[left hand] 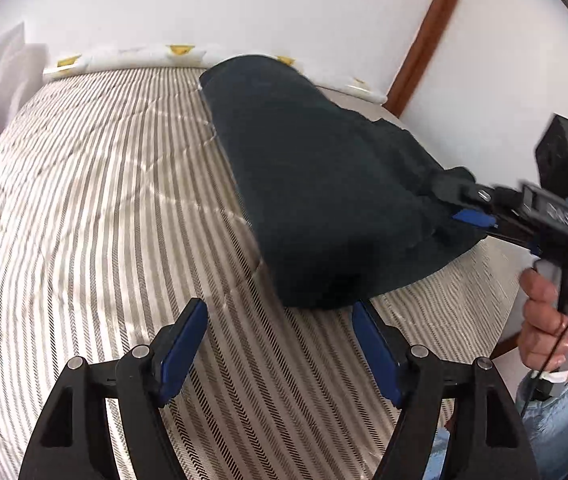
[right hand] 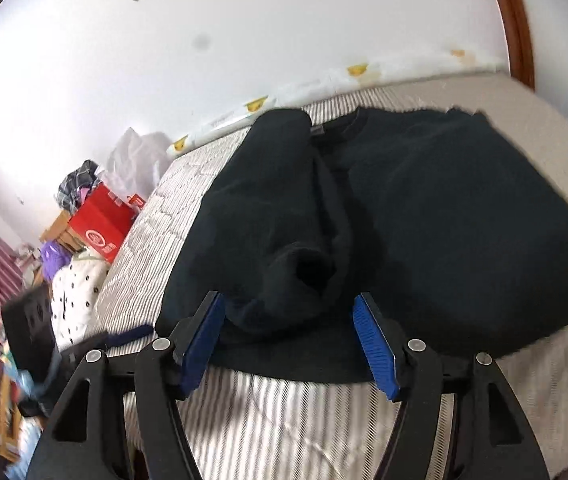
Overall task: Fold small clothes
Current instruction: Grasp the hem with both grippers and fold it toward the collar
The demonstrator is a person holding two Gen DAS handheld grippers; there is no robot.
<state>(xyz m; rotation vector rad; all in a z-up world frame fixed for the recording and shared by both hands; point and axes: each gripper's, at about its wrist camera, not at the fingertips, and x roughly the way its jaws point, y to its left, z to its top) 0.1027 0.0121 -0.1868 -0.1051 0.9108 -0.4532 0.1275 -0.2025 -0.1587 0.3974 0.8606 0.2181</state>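
A folded sweater (right hand: 424, 216) lies on the bed (left hand: 83, 200), near the wall (left hand: 243, 8). Its sleeve (right hand: 284, 208) lies on top of it. A box (right hand: 101, 224) and a heap of clothes (right hand: 77, 184) sit beside the bed.

left wrist: close over the bed (left hand: 83, 208), tilted down toward its wall edge | right wrist: close, tilted down | shared: dark garment (right hand: 424, 216), striped bed

Red box (right hand: 101, 226) round logo, lettering too blurred to read
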